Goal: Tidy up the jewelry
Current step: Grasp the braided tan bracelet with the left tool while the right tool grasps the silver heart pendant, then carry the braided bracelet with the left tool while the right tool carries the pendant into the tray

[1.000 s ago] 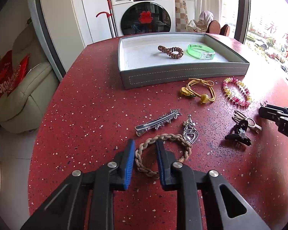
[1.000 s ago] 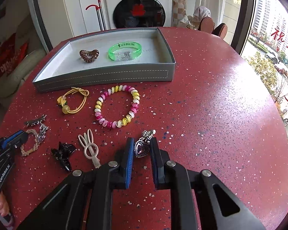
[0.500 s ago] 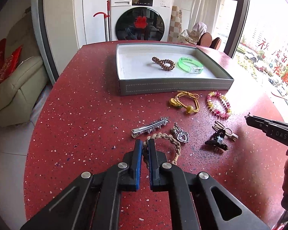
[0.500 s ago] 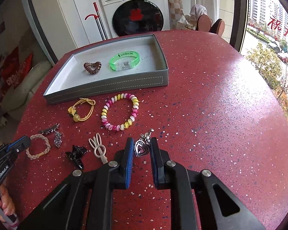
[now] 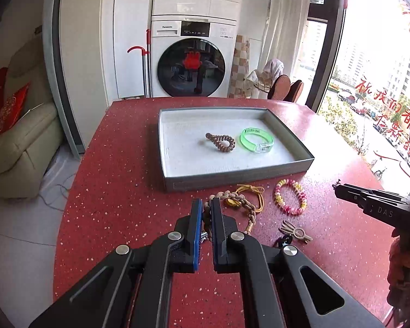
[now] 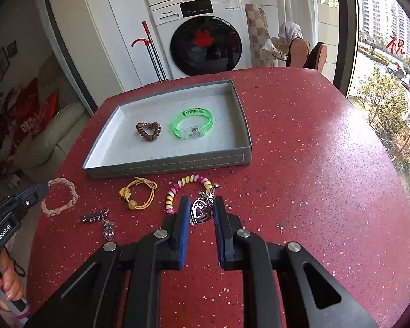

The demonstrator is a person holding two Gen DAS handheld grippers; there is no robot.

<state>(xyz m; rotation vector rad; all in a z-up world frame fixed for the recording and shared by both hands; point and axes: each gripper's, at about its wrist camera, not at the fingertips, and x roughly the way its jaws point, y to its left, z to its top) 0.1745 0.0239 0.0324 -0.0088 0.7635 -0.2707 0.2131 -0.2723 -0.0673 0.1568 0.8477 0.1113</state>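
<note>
My left gripper (image 5: 206,205) is shut on a beige braided bracelet (image 5: 243,202) and holds it above the red table, short of the grey tray (image 5: 232,176). The bracelet also shows in the right wrist view (image 6: 60,196). My right gripper (image 6: 201,205) is shut on a silver heart pendant (image 6: 202,211), lifted above the table. The tray (image 6: 166,164) holds a brown spiral hair tie (image 6: 148,131) and a green bangle (image 6: 192,123).
On the table in front of the tray lie a yellow hair tie (image 6: 139,194), a pink and yellow bead bracelet (image 5: 289,196), a silver hair clip (image 6: 94,217) with a small pendant (image 6: 108,231), and a beige clip (image 5: 295,231). A sofa (image 5: 19,142) stands left.
Both grippers have risen from the table and moved toward the tray, the left with the braided bracelet, the right with the heart pendant. The left gripper closed on the bracelet a second ago.
</note>
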